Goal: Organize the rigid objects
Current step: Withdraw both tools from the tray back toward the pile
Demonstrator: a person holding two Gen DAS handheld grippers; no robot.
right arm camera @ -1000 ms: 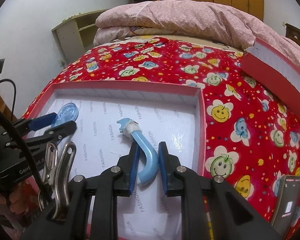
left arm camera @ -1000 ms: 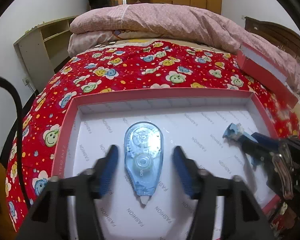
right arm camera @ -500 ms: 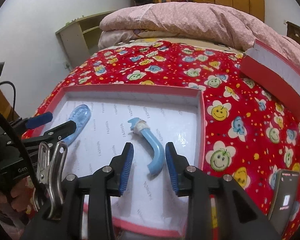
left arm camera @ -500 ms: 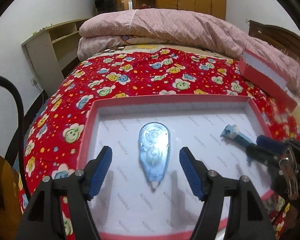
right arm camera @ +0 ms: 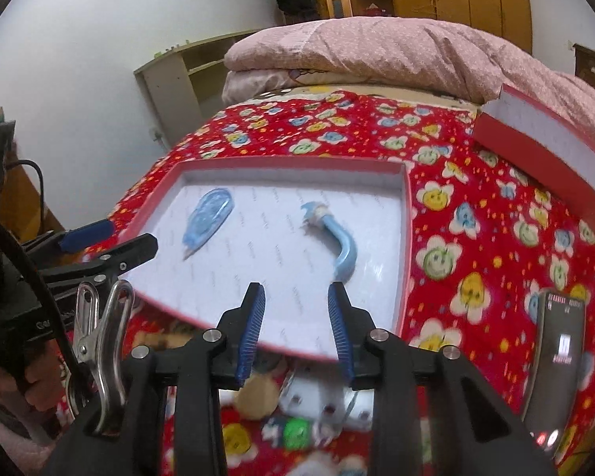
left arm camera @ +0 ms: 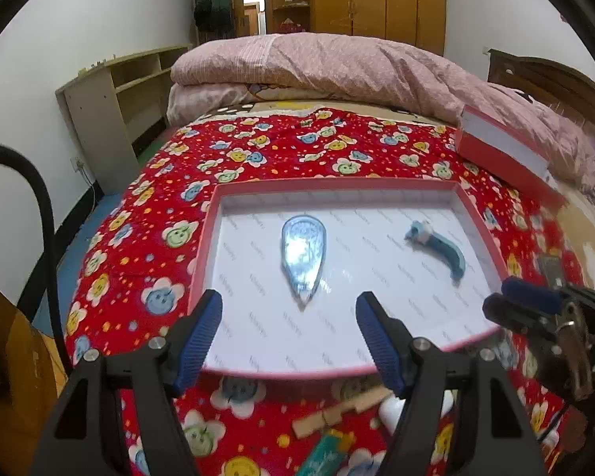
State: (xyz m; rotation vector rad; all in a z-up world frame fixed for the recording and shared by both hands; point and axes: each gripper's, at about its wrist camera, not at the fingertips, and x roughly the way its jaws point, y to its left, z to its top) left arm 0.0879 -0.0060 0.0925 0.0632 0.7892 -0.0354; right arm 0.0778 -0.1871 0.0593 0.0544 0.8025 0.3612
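Note:
A pink-rimmed box tray point(left arm camera: 208, 234) point(right arm camera: 404, 246) with white lining lies on the red flowered bedspread. In it lie a clear blue correction-tape dispenser point(left arm camera: 303, 256) point(right arm camera: 208, 220) and a curved light-blue tool point(left arm camera: 440, 248) point(right arm camera: 335, 238), apart from each other. My left gripper point(left arm camera: 289, 335) is open and empty, above the tray's near edge, behind the dispenser. My right gripper point(right arm camera: 295, 323) is open and empty, above the near edge, behind the curved tool; it also shows in the left wrist view point(left arm camera: 527, 309).
Near me, below the tray, lie a wooden clothespin point(left arm camera: 337, 412), a green lighter point(left arm camera: 325, 450) and a white object point(right arm camera: 325, 404). A phone point(right arm camera: 555, 361) lies at the right. A red box lid point(left arm camera: 503, 150) and a pink quilt point(left arm camera: 337, 67) sit farther back. A shelf point(left arm camera: 111, 99) stands left.
Both grippers have pulled back and up from the tray. The right gripper let go of the curved tool and opened. The left gripper stayed open, leaving the dispenser in the tray.

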